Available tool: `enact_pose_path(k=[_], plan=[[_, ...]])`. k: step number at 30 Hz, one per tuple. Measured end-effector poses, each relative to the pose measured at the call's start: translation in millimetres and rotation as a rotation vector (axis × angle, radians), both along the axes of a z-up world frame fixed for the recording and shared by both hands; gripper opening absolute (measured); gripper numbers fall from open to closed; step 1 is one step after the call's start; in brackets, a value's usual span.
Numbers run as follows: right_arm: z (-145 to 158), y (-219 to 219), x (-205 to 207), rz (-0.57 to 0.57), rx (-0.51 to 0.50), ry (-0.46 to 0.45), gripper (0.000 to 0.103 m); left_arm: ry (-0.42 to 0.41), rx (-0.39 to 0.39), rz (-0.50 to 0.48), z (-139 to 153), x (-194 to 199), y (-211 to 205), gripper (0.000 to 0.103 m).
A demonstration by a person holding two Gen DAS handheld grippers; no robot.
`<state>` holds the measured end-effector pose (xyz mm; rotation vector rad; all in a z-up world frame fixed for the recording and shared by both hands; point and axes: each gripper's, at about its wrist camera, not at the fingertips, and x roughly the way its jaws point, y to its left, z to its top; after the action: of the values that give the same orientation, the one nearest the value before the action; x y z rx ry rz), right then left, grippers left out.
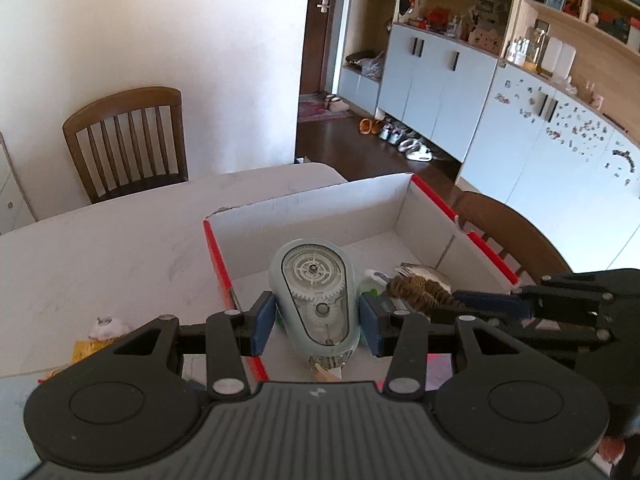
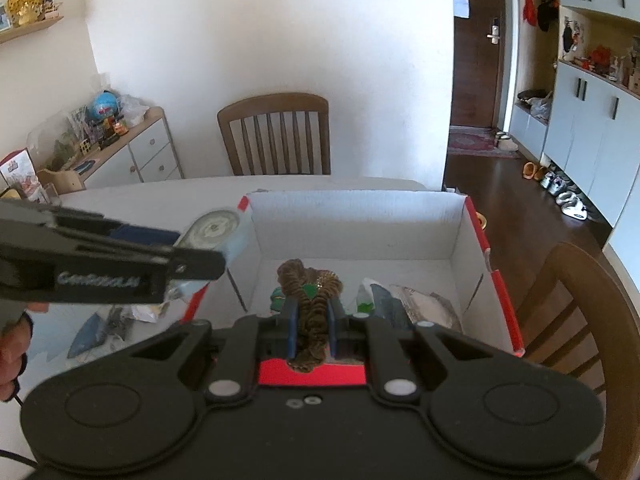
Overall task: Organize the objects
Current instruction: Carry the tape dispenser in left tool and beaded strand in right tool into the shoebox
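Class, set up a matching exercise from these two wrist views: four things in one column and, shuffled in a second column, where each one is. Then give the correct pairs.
Things
1. correction tape dispenser
2. brown twine bundle
3. cardboard box
4. yellow packet

Places
A. on the table, outside the box
B. clamped in the right tool
C. standing on the white table
D. clamped in the left tool

Pairs: 1-D, 2-B, 3-C, 4-A

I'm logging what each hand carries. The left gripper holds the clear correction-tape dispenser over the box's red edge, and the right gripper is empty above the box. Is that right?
Not quite. The right gripper is not empty: the right wrist view shows it shut on a brown braided cord bundle above the box. The rest stands: the left gripper holds the clear correction-tape dispenser over the box's red edge.
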<state>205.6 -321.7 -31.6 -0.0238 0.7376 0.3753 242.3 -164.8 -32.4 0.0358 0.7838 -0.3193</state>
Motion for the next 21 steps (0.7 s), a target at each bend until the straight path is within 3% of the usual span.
enact_pose_path(k=[10,21], plan=[[-25.4,10.0,25.6,0.073,-0.091,0.0,0.013,0.035,0.074,0.037,-22.0,47.0,-23.2,0.045],[-66.5,11.8,50.8,0.12,-0.151,0.09,0.013,0.133,0.111,0.042,-61.1,87.4,-47.1,0.045]])
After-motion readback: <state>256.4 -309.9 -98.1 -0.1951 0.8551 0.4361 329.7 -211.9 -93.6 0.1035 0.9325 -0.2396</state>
